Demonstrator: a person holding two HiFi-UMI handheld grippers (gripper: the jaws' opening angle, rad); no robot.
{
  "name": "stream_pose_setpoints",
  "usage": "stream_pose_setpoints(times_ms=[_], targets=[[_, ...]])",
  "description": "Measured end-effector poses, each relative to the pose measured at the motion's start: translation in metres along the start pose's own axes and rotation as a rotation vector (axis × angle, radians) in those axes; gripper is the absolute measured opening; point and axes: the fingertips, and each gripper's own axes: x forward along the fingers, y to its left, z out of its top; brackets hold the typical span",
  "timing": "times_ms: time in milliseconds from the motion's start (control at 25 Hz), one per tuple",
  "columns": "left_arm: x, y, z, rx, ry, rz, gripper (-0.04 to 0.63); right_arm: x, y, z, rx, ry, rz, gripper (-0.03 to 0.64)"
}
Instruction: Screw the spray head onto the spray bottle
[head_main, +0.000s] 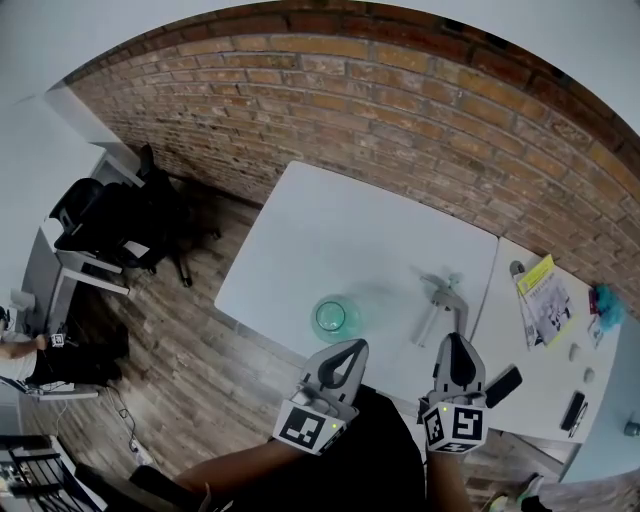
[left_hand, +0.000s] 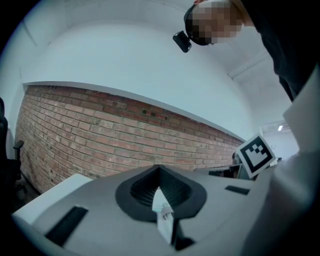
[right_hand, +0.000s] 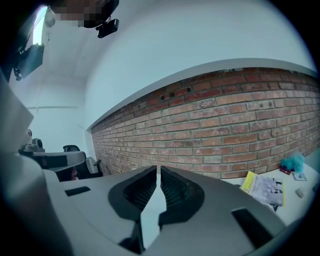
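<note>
Our spray bottle (head_main: 334, 317) stands upright on the white counter (head_main: 330, 230), near the edge closest to us, with no top on it. That helps, because the top can go on from above. The spray head (head_main: 443, 297) lies on its side to the right of the bottle, apart from it. Our left claw (head_main: 347, 352) hangs just on our side of the bottle, clenched with nothing in it. Our right claw (head_main: 456, 345) hangs further right of the bottle, just on our side of the spray head, clenched and empty too. We think each claw lines up with its own thing: left for the bottle, right for the spray head. Both must open first.
</note>
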Motion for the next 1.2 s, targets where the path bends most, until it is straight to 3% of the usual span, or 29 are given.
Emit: stream_pose_setpoints(times_ms=[600, 800, 1200], targets=[[0.059, -0.011, 0.001, 0.01, 0.004, 0.044, -0.002, 0.036, -0.06, 0.011, -0.015, -0.017, 0.017, 0.009], [0.062, -0.004, 0.006, 0.047, -0.022, 0.083, -0.002, 0.037, -0.082, 0.004, 0.012, -0.002, -0.004, 0.009], [0.067, -0.011, 0.02, 0.068, -0.055, 0.091, -0.002, 0.052, -0.089, -0.008, 0.04, 0.056, -0.009, 0.009]])
